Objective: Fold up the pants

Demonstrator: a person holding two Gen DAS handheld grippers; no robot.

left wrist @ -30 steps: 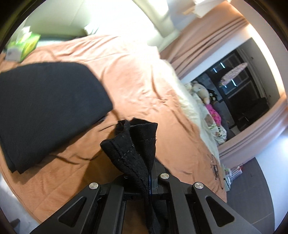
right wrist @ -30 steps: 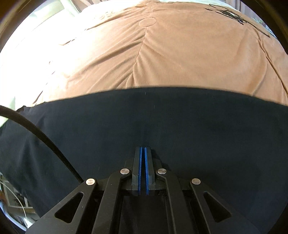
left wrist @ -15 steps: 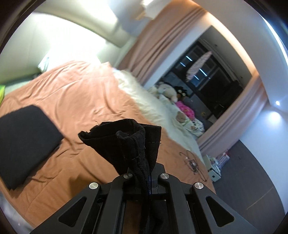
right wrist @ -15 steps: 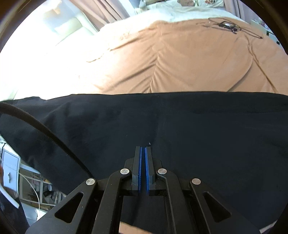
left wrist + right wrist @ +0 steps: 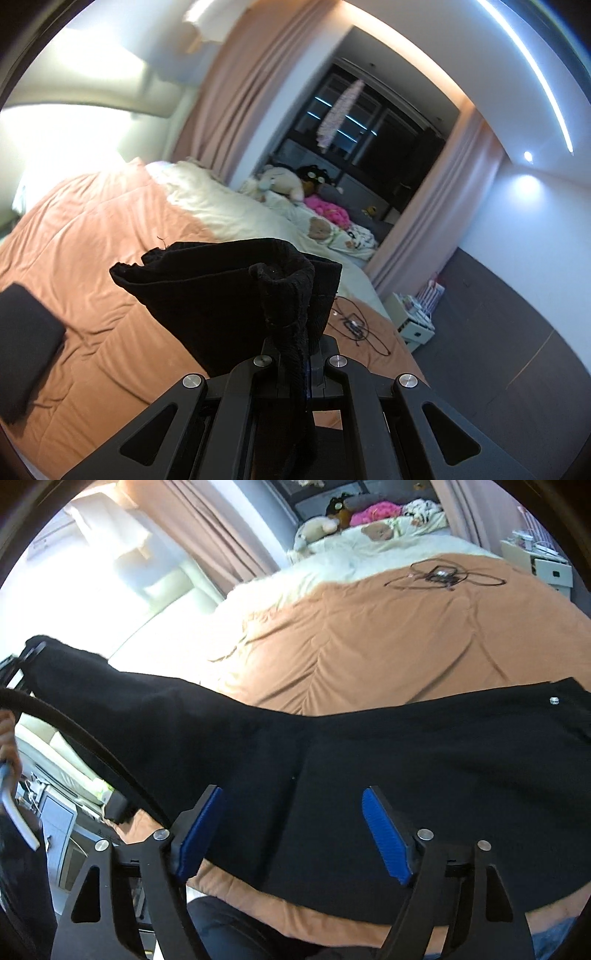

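Pants (image 5: 369,746): one pair, black, soft matte knit. In the right wrist view they stretch as a broad dark band across the bed, one end raised toward the upper left, with a small silver stud near the right end. In the left wrist view a bunched, ribbed end (image 5: 258,291) stands up from the jaws in thick folds.

Left gripper (image 5: 301,363): black plastic frame, jaws pressed together on that bunched end, held above the bed.

Right gripper (image 5: 291,834): same frame, two blue ridged pads (image 5: 384,834); jaws have just been opening and stand spread, the cloth lying beyond them, not pinched.

Bedspread (image 5: 110,229): one, orange-tan, quilted, creased.

Blanket (image 5: 236,206): one, cream, fluffy, at the far end of the bed.

Folded dark cloth (image 5: 26,350): one flat rectangle on the bedspread, left.

Cable (image 5: 443,576): one black tangle on the bedspread.

Soft toys (image 5: 284,181): several; count unclear.

Curtains (image 5: 240,92): pink, pleated.
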